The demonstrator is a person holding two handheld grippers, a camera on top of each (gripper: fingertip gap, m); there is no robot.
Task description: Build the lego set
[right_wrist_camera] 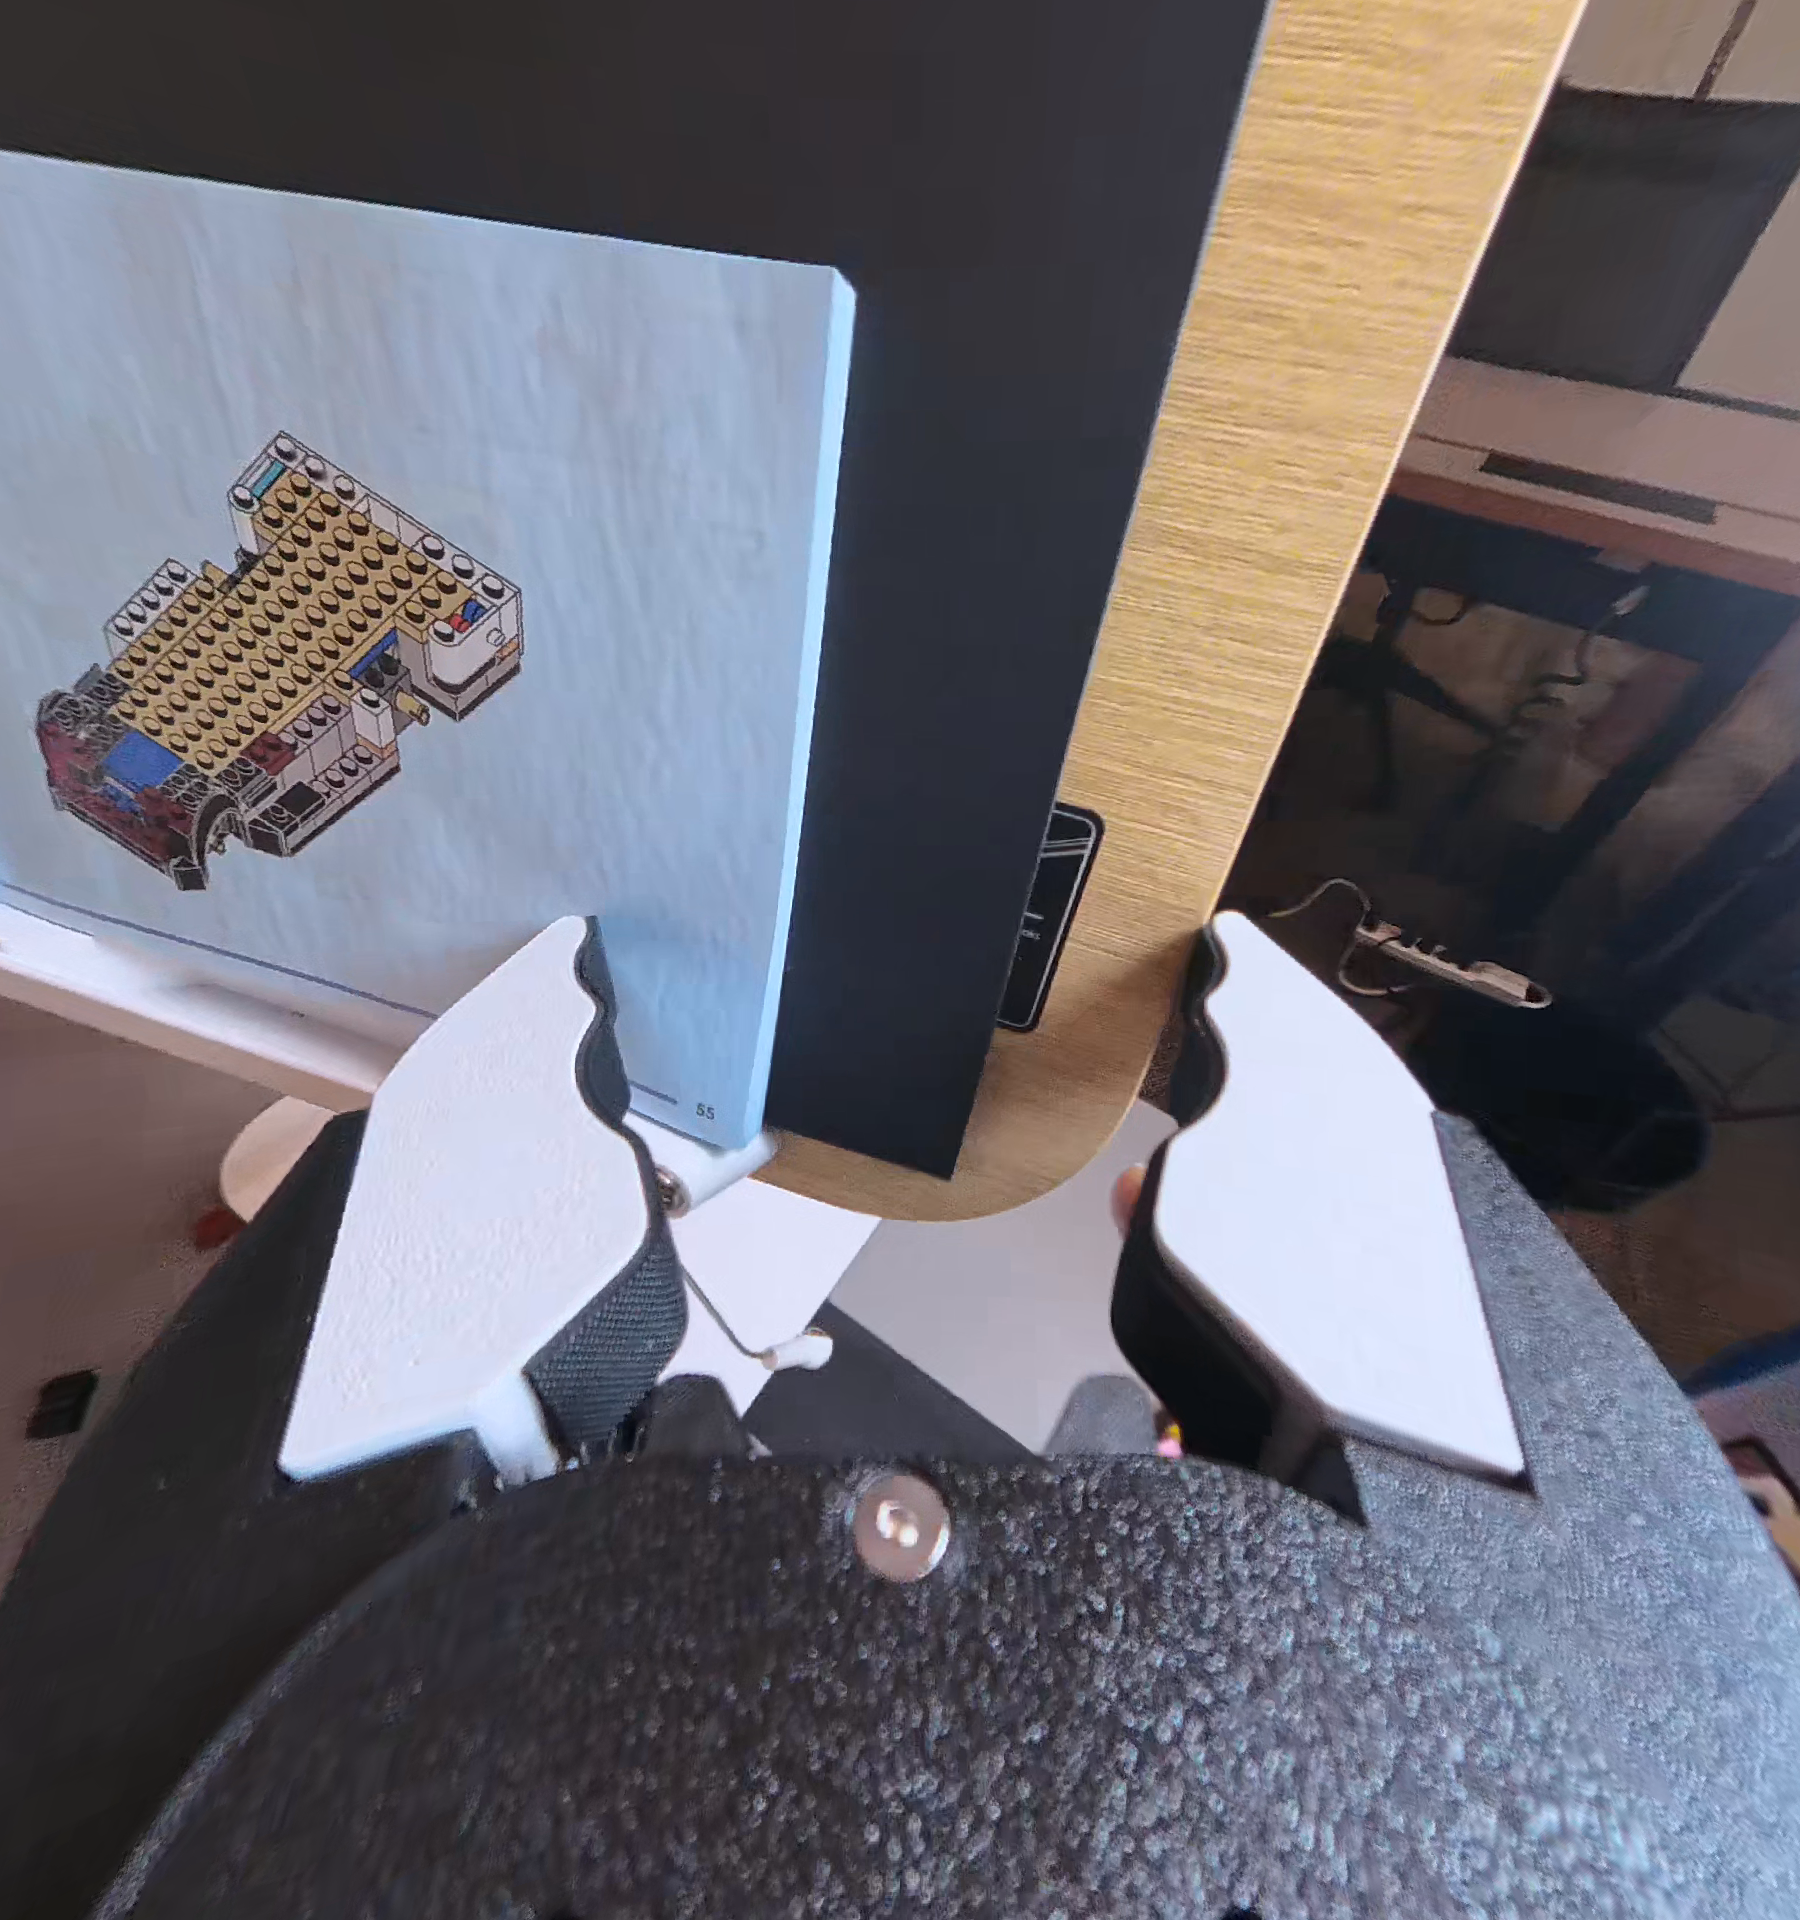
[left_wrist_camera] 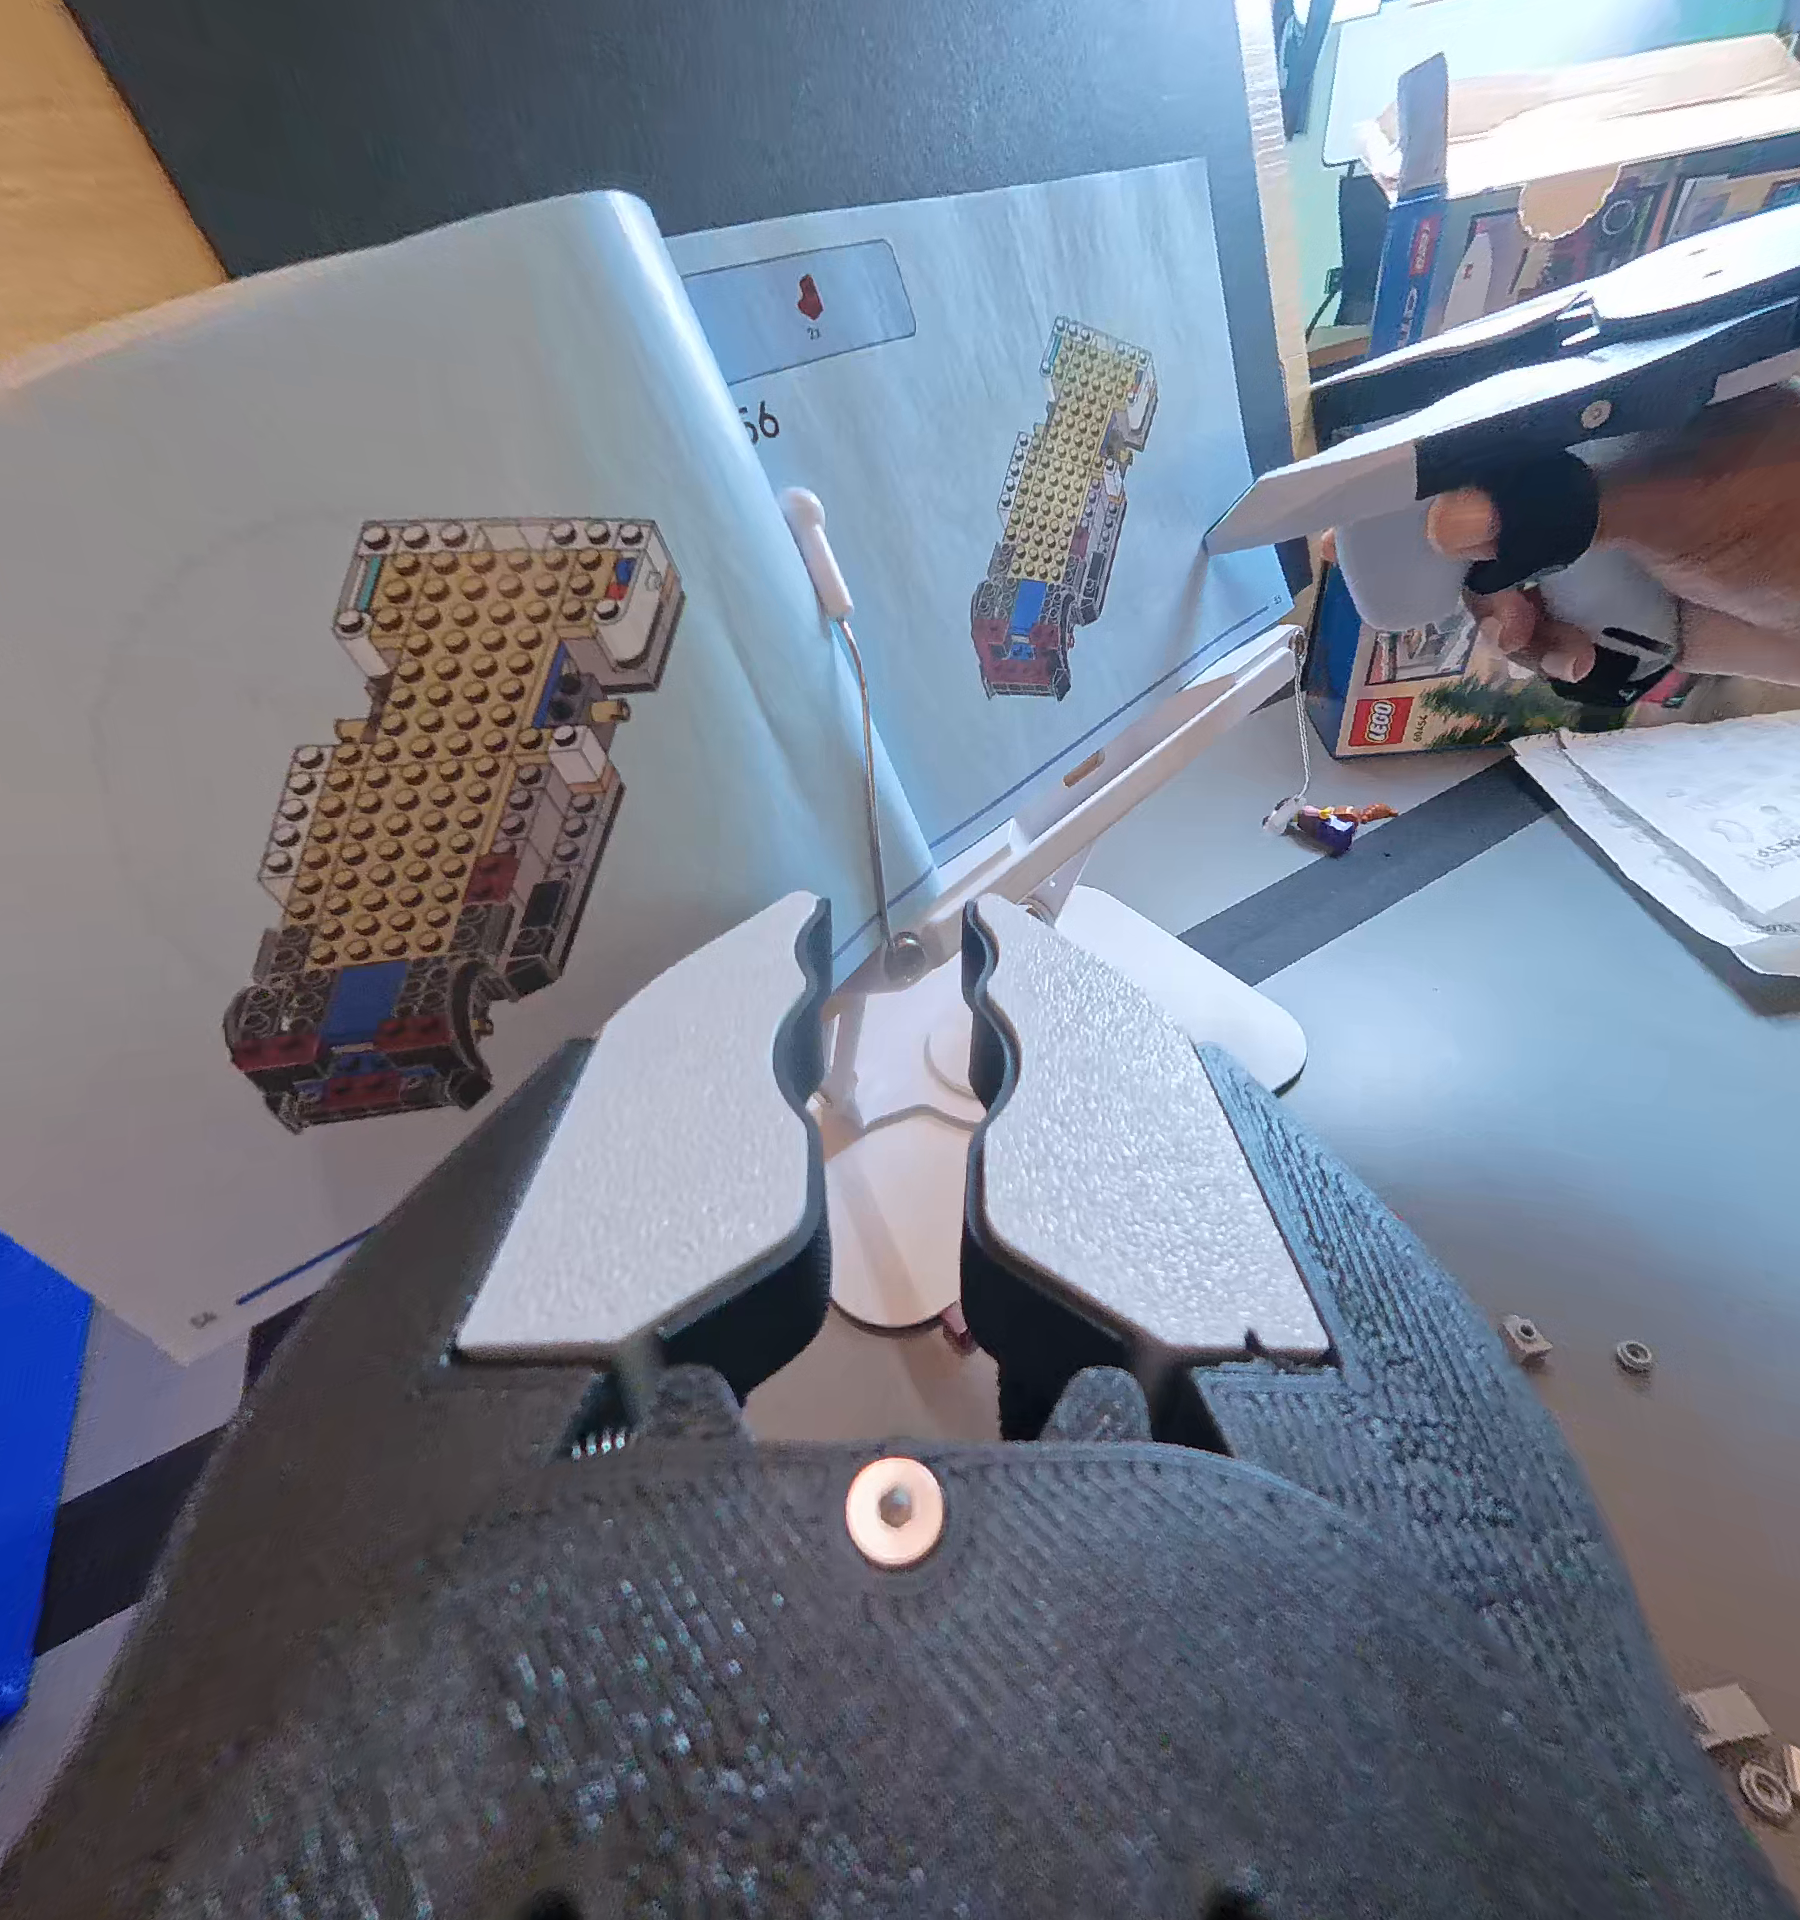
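While the left claw (left_wrist_camera: 896, 987) sits narrowly parted, pads gripping nothing, the thin metal page-holder wire (left_wrist_camera: 865, 727) of the white book stand (left_wrist_camera: 1166, 997) rises just beyond its tips, w/ the pale-blue brick-model instruction booklet (left_wrist_camera: 304, 520) curling to its left; best approach, I judge: keep clear of the wire, steady the loose page; right claw (right_wrist_camera: 896, 1039) spread wide, empty, booklet's lower-right corner (right_wrist_camera: 709, 1101) and the wood-grain desk's rounded edge (right_wrist_camera: 1239, 623) showing betw. its fingers, no pad visibly touching.
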